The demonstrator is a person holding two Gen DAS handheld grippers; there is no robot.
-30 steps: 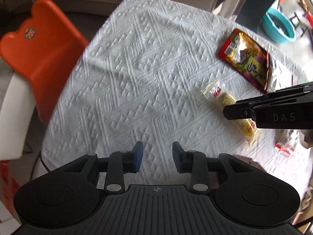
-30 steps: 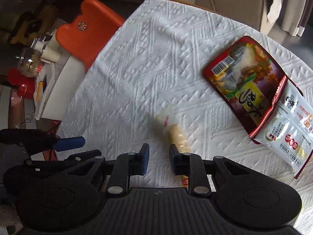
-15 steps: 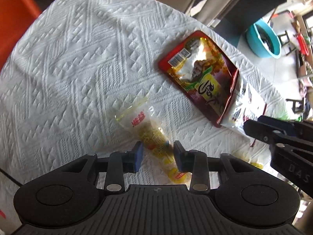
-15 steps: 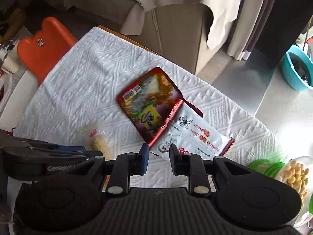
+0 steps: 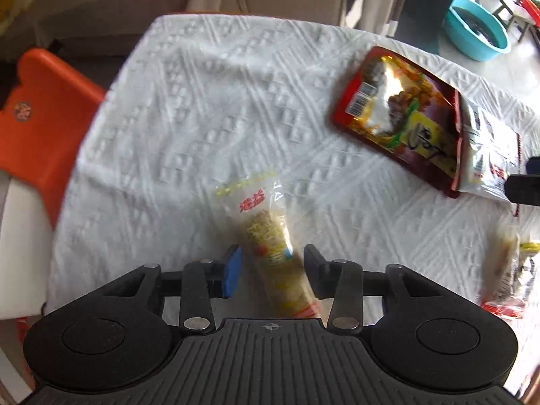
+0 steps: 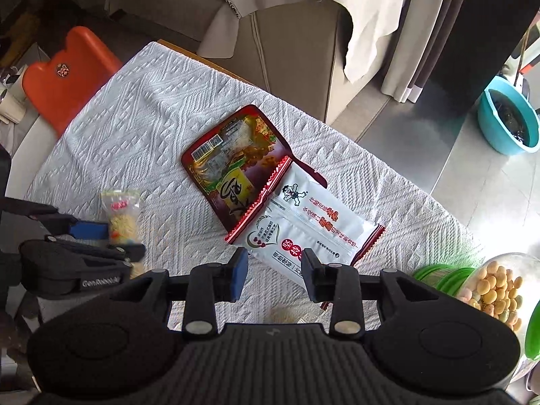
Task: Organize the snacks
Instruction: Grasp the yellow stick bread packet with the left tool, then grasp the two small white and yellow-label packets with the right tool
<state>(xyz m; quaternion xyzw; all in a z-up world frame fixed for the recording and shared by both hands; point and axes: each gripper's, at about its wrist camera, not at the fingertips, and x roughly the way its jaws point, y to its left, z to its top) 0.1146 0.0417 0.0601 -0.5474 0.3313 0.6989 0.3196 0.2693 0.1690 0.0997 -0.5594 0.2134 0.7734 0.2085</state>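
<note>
Left tool (image 5: 271, 271) closing, pads not yet pressing, astride long clear snack packet (image 5: 270, 236) lying lengthwise along its pointing line; right tool (image 6: 274, 275) opening over white packet (image 6: 310, 222).

The black plastic body of the left gripper (image 6: 111, 241) reads "GenRobot.AI". The narrow clear snack packet (image 5: 266, 233) carries red Chinese characters, blurred.

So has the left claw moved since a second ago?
Yes. It went from bare cloth near the orange chair toward the red packet; the left claw now straddles the clear snack stick, jaws closing.
</note>
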